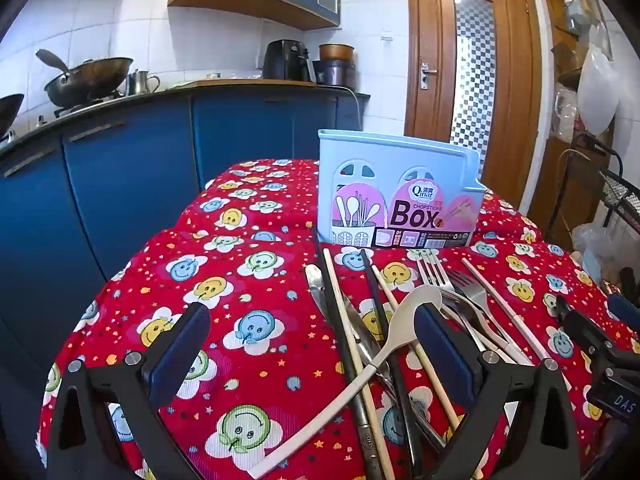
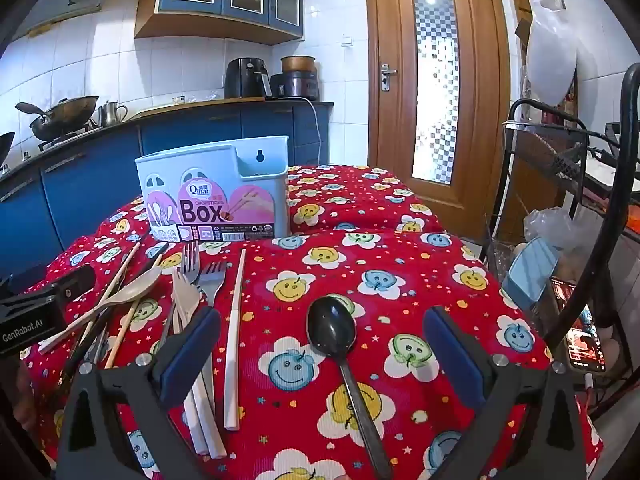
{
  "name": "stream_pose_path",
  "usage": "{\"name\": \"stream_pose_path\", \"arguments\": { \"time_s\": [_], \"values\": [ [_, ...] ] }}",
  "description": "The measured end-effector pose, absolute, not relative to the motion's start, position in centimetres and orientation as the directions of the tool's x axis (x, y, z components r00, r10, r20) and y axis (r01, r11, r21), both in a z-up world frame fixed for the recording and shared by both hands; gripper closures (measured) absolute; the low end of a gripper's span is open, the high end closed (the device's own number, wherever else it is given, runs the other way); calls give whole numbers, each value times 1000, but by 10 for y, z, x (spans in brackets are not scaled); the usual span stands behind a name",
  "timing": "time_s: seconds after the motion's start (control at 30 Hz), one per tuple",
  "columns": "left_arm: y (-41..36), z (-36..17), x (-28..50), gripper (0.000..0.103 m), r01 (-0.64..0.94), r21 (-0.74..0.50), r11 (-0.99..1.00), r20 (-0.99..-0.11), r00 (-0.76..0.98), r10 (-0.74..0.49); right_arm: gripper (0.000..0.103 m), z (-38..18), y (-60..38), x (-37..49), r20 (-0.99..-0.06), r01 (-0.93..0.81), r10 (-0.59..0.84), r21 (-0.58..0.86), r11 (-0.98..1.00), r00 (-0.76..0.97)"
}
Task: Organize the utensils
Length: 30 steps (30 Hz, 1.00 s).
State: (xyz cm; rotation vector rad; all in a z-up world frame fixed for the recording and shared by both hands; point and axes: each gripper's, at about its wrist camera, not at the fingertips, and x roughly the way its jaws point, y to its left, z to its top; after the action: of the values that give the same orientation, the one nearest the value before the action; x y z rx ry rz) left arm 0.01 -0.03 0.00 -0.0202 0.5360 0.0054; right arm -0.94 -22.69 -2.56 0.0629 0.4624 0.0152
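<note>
A light blue chopsticks box [image 1: 396, 190] [image 2: 216, 192] stands upright at the back of the red smiley tablecloth. In front of it lies a loose pile of utensils: a cream spoon [image 1: 416, 308] [image 2: 136, 284], wooden and black chopsticks [image 1: 344, 320], metal forks [image 1: 472, 288] [image 2: 208, 280] and white-handled pieces [image 2: 234, 340]. A dark metal spoon [image 2: 332, 330] lies apart, between the fingers of my right gripper [image 2: 320, 336], which is open above the cloth. My left gripper [image 1: 316, 338] is open too, with the pile at its right finger. Neither holds anything.
The table [image 2: 400, 256] drops off at its near and side edges. A black wire rack [image 2: 560, 168] with bags and a lit phone [image 2: 584, 340] stands at the right. Blue kitchen cabinets [image 1: 120, 184] with a wok run behind, next to a wooden door [image 2: 436, 80].
</note>
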Motion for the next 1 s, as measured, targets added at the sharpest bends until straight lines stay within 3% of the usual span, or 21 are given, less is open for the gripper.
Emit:
{"name": "stream_pose_path", "arguments": {
  "time_s": [1.0],
  "values": [
    [-2,4,-8,2,-22,-2,1000,-470,883,19,0,-24,-233,-17,-393,-2,45,108,994,919]
  ]
}}
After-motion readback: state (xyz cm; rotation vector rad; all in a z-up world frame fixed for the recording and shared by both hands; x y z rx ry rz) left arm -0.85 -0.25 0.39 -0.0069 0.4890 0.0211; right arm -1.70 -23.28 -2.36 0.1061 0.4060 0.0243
